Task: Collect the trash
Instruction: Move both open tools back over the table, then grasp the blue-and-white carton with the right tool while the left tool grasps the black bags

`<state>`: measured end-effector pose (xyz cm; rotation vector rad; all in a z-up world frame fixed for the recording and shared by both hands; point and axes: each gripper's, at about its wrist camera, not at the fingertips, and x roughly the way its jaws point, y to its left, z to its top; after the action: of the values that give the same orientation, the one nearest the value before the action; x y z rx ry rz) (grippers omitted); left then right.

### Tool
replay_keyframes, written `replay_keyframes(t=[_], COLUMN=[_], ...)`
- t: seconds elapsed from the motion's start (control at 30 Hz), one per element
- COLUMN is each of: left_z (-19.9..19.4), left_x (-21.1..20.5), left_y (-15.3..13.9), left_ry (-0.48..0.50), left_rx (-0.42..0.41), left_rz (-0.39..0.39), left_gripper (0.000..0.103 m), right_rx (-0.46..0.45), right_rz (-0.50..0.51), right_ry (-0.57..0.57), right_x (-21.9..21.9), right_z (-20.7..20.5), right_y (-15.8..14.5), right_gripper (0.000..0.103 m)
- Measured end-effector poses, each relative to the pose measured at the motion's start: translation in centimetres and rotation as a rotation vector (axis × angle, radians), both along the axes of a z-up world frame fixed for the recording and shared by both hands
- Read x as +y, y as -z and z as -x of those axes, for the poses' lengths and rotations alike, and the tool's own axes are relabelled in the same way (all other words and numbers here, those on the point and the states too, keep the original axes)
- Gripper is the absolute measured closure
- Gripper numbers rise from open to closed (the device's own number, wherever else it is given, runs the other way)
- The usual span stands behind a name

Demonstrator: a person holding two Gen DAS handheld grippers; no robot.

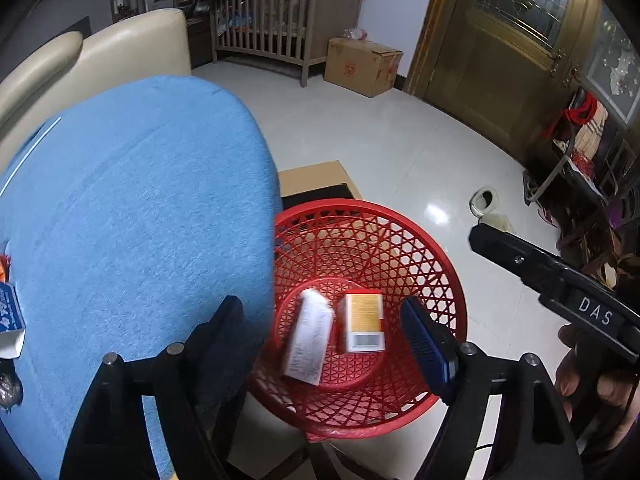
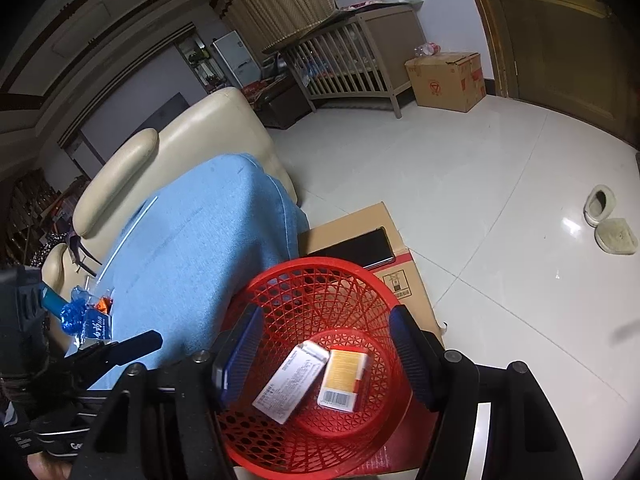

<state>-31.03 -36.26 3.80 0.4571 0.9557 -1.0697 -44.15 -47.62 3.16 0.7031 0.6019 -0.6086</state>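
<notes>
A red mesh basket (image 1: pixel 420 248) (image 2: pixel 280 280) stands on a cardboard box beside the blue-covered sofa seat. In it lie a white carton (image 1: pixel 308 340) (image 2: pixel 290 384) and a yellow-and-white carton (image 1: pixel 364 322) (image 2: pixel 342 376). My left gripper (image 1: pixel 328 332) is open and empty above the basket's left edge. My right gripper (image 2: pixel 324 356) is open and empty right over the basket; it also shows in the left wrist view (image 1: pixel 520 260). More trash lies on the blue cover (image 1: pixel 140 208) (image 2: pixel 192 248): a blue-white packet (image 1: pixel 8 312) (image 2: pixel 96 326), an orange wrapper (image 2: pixel 105 302) and crumpled blue foil (image 2: pixel 72 316).
The flat cardboard box (image 2: pixel 404 272) under the basket holds a dark phone-like slab (image 2: pixel 360 246). A cream sofa back (image 1: pixel 120 48) (image 2: pixel 192 140), a wooden crib (image 1: pixel 280 24), a carton (image 1: pixel 362 66) (image 2: pixel 448 80) and slippers (image 2: pixel 608 220) stand on the tiled floor.
</notes>
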Motion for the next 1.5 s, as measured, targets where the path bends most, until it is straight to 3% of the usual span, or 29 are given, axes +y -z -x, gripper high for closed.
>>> replay_keyframes(t=[0.33, 0.57, 0.8, 1.1, 1.23, 1.5], left_z=[-4.1, -7.7, -11.6, -15.3, -15.9, -16.8], left_x=[5.8, 13.6, 23.2, 33.2, 34.8, 36.5], left_y=[-1.6, -2.4, -2.0, 1.1, 1.6, 1.9], left_ry=[-0.145, -0.315, -0.533, -0.797, -0.833, -0.843], left_rx=[-0.007, -0.036, -0.09, -0.026, -0.019, 0.007], left_rz=[0.08, 0.127, 0.146, 0.163, 0.165, 0.186], left_gripper=[0.022, 0.022, 0.022, 0.022, 0.022, 0.022], right_rx=[0.041, 0.088, 0.133, 0.159, 0.155, 0.202], right_rz=[0.002, 0.022, 0.063, 0.127, 0.137, 0.134], right_ry=[-0.071, -0.172, -0.364, -0.655, -0.737, -0.771], right_x=[1.8, 4.9, 10.9, 21.4, 25.3, 28.7], right_z=[-3.0, -7.1, -14.2, -25.9, -31.0, -37.8], right_y=[0.0, -0.3, -1.1, -2.2, -2.5, -0.9], right_gripper=[0.034, 0.034, 0.034, 0.034, 0.034, 0.034])
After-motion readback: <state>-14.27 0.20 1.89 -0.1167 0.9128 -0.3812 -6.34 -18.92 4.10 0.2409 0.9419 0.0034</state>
